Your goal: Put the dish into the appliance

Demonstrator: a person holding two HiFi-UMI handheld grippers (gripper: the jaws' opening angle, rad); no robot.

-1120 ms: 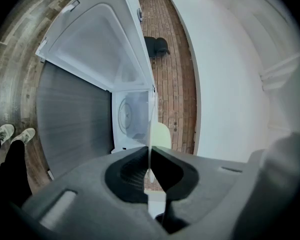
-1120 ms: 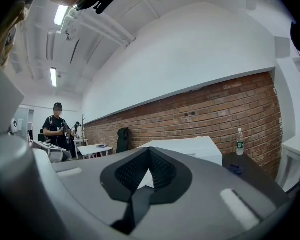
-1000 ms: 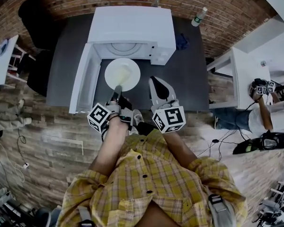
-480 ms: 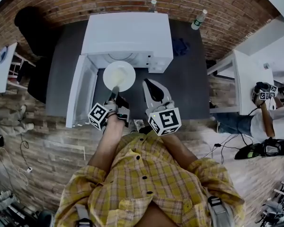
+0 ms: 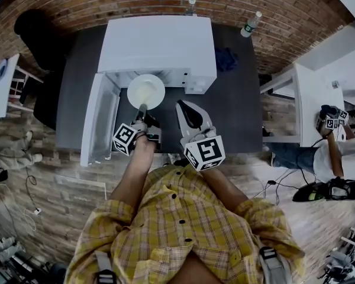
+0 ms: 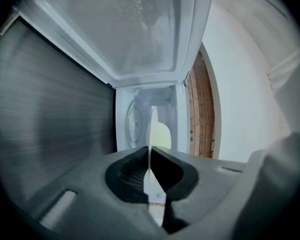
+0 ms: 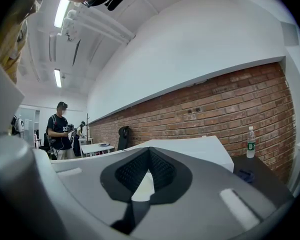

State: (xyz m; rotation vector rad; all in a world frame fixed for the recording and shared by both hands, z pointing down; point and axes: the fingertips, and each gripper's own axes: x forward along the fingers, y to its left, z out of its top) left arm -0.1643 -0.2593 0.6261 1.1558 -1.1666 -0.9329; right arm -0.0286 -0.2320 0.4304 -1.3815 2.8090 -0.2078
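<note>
Fingers of the left gripper point(image 5: 142, 109) are clamped on the near rim of the plate point(image 5: 145, 91), a white dish with a pale yellowish centre. It is held face up at the open mouth of the white microwave point(image 5: 160, 43), its far edge just under the top. In the left gripper view the plate shows edge-on between the jaws, with the round turntable point(image 6: 132, 125) inside beyond it. The microwave door point(image 5: 98, 120) stands open to the left. The right gripper point(image 5: 182, 106) hovers just right of the plate over the dark table point(image 5: 239, 105), its jaws closed together on nothing.
</note>
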